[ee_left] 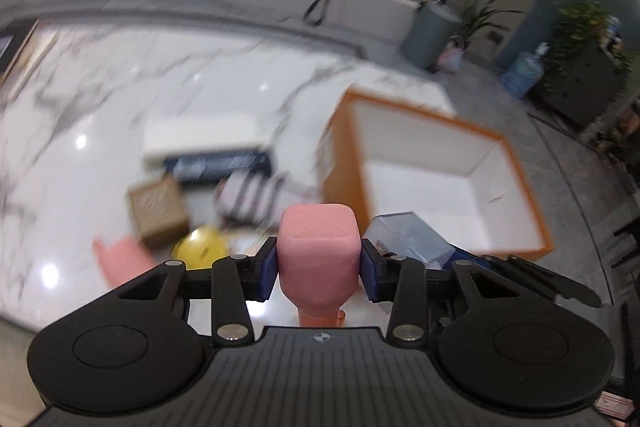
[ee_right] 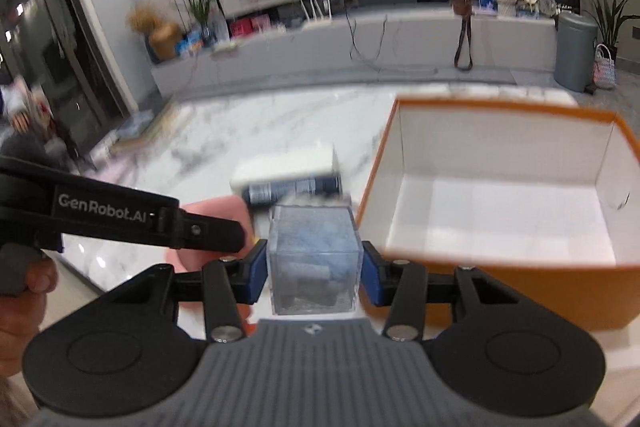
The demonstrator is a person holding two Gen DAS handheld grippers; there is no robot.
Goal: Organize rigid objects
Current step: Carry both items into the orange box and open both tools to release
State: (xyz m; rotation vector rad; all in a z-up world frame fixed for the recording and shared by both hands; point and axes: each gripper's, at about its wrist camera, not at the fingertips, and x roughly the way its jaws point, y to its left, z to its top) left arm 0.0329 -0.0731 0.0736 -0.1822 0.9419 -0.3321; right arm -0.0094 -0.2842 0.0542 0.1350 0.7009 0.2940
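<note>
My left gripper (ee_left: 318,261) is shut on a pink bottle (ee_left: 318,239), blue pads pressing its two sides, its orange cap toward the camera. Both are lifted above the marble table (ee_left: 120,87). My right gripper (ee_right: 315,267) is shut on a clear plastic cube (ee_right: 314,247) with grey-blue contents, also held in the air. That clear cube (ee_left: 408,237) shows just right of the pink bottle in the left wrist view. An open orange box (ee_right: 500,105) with a white inside stands to the right of both; its rim (ee_left: 524,187) is close to the cube.
On the table lie a white box (ee_left: 200,135) over a dark blue one (ee_left: 216,167), a brown carton (ee_left: 158,211), a striped item (ee_left: 252,199), a yellow ball (ee_left: 200,247) and a pink object (ee_left: 120,259). A hand (ee_right: 24,291) holds the left tool's black body (ee_right: 120,207).
</note>
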